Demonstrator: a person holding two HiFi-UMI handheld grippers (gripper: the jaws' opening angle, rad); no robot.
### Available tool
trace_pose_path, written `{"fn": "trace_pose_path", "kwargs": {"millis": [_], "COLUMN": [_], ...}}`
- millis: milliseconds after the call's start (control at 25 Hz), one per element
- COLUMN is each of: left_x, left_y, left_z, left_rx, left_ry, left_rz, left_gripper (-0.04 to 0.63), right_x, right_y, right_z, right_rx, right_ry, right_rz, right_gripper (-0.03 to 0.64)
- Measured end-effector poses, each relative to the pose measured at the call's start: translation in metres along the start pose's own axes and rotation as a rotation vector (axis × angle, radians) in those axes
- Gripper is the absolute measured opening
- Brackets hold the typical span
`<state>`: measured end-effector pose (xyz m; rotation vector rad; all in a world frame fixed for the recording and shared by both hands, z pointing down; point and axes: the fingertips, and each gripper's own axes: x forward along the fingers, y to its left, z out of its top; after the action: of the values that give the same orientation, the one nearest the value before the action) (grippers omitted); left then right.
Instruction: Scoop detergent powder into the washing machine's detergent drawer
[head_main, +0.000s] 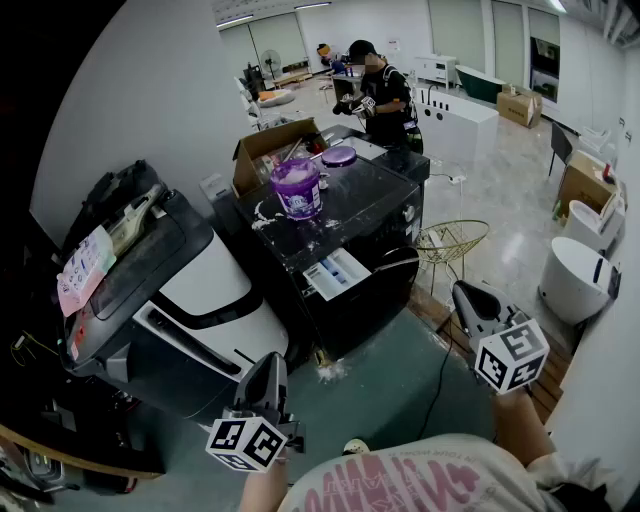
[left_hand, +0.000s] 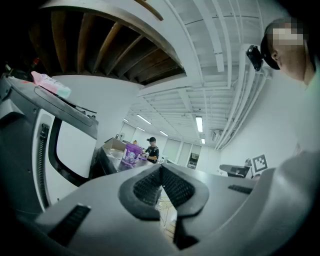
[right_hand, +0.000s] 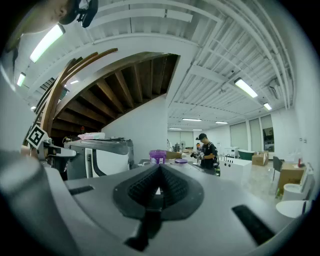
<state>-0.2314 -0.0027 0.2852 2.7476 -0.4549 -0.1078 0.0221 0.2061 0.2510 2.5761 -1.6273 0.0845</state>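
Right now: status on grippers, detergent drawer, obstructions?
Left gripper and right gripper shut, empty, short of the washer. Detergent drawer open; purple tub on top, lid off. Cable on floor ahead.

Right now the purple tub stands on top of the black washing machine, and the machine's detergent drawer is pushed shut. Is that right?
Not quite. The detergent drawer is pulled out from the front of the black washing machine, not pushed shut; the head view shows it. The purple tub does stand on top of the machine.
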Motion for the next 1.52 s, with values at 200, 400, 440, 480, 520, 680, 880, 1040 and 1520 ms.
{"fn": "trace_pose_path", "kwargs": {"millis": [200,400,440,480,520,680,880,1040,1520], "left_x": [0.010,0.029,0.033,0.037,0.041,0.062,0.082,0.090,0.164], "left_y": [0.021,0.052,0.061,0.069,0.076,0.097,0.108,0.123,0.145], "left_z": [0.007,0.030,0.033,0.035,0.033,0.016,0.002,-0.004,0.026], "left_rx": [0.001,0.011,0.009,0.007,0.003,-0.020,-0.017,-0.045,-0.066], "left_ry": [0.003,-0.056,-0.064,-0.061,-0.049,0.044,0.125,0.130,-0.014], "left_rz": [-0.006,-0.012,-0.011,-0.013,-0.018,-0.061,-0.107,-0.095,0.147], "left_gripper": [0.002,0.002,0.002,0.002,0.002,0.002,0.002,0.002,0.002], "right_x": [0.022,0.062,0.071,0.080,0.089,0.118,0.145,0.174,0.321], "right_y": [0.012,0.021,0.024,0.026,0.028,0.038,0.041,0.042,0.007], "right_z": [-0.004,0.002,0.003,0.003,0.002,-0.010,-0.027,-0.031,-0.017], "right_rx": [0.007,0.002,0.004,0.010,0.019,0.036,0.013,0.019,-0.029], "right_ry": [0.011,0.002,-0.002,-0.006,-0.009,0.009,0.093,0.100,0.078], "right_rz": [0.002,0.004,0.001,-0.002,-0.004,-0.009,-0.016,0.008,0.224], "right_gripper": [-0.003,-0.003,-0.003,-0.003,-0.003,-0.003,-0.003,-0.003,-0.003]}}
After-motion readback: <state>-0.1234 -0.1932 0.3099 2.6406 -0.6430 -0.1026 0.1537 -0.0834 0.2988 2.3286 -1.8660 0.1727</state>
